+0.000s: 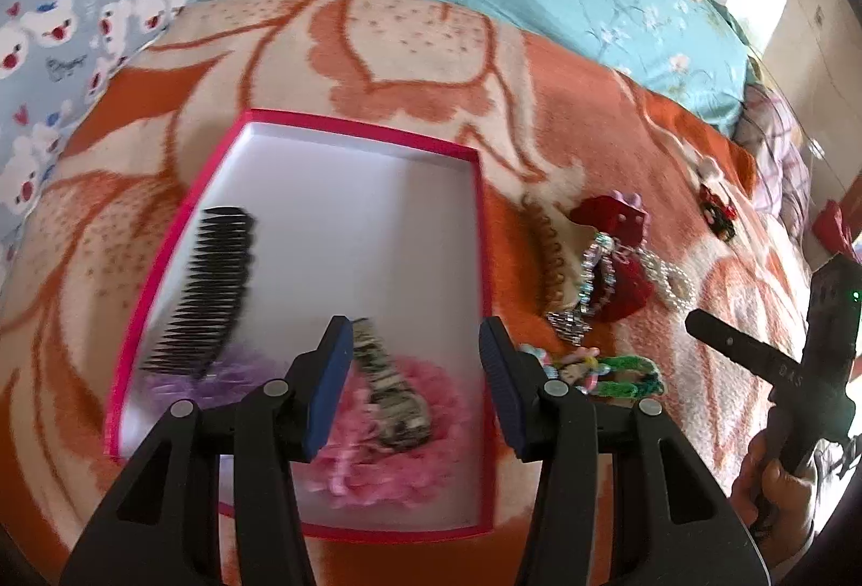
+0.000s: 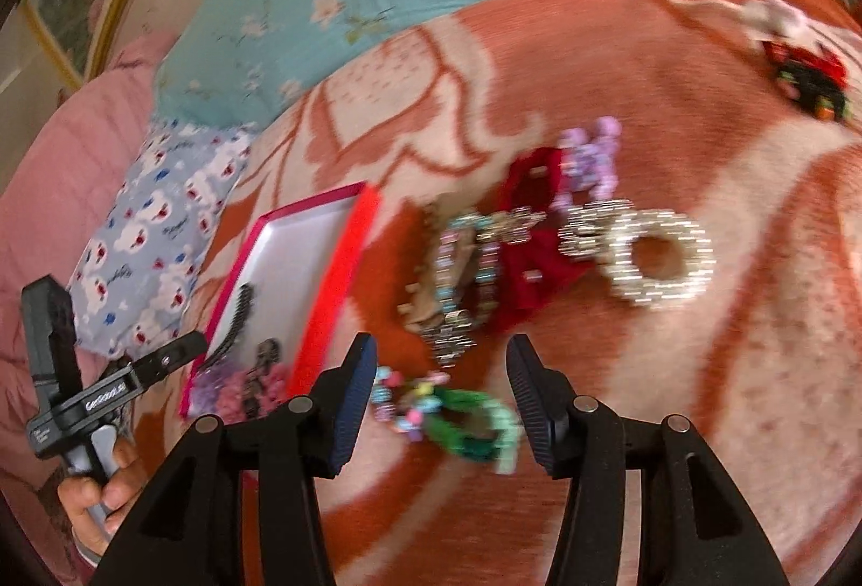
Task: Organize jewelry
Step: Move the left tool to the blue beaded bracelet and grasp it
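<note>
Left tool (image 1: 412,384): held wide, above patterned clip (image 1: 389,386) in red box (image 1: 481,230).
Right tool (image 2: 442,405): held wide, green bracelet (image 2: 474,424) between fingers.

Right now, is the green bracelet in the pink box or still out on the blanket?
Out. The green bracelet lies on the orange blanket, beside the pink box, between the open right claw fingers, not gripped.
</note>
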A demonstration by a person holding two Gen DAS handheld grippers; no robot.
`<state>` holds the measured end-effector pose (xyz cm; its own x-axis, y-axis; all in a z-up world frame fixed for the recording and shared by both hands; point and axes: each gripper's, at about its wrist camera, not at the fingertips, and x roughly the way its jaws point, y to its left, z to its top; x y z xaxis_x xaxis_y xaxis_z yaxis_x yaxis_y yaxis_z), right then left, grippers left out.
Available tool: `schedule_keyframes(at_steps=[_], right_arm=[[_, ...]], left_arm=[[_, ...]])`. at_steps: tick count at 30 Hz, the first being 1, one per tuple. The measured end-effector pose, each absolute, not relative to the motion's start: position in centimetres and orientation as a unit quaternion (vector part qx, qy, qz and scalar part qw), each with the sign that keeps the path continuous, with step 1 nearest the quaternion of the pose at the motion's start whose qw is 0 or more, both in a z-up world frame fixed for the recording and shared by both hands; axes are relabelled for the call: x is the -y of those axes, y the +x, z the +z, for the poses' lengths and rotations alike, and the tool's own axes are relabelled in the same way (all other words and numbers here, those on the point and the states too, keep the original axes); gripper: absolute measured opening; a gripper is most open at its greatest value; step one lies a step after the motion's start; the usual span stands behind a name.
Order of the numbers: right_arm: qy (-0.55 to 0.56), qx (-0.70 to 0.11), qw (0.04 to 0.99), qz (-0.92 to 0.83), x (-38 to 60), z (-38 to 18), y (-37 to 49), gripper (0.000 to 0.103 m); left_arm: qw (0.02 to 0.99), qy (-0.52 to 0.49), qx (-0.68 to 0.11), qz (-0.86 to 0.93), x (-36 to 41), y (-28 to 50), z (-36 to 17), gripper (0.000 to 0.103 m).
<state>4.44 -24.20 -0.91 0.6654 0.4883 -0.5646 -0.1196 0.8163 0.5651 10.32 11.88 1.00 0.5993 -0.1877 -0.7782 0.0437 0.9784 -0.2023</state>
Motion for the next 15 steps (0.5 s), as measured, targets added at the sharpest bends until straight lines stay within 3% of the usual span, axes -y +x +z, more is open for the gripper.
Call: schedule_keyframes(at_steps=[15], right_arm=[[0.275,-0.37,0.879,0.119,29.7,-2.7,4.8,0.053]], left_arm=[[0.881,-0.053,-0.456,-0.112,-5.7,12.2,0.6,0.047]])
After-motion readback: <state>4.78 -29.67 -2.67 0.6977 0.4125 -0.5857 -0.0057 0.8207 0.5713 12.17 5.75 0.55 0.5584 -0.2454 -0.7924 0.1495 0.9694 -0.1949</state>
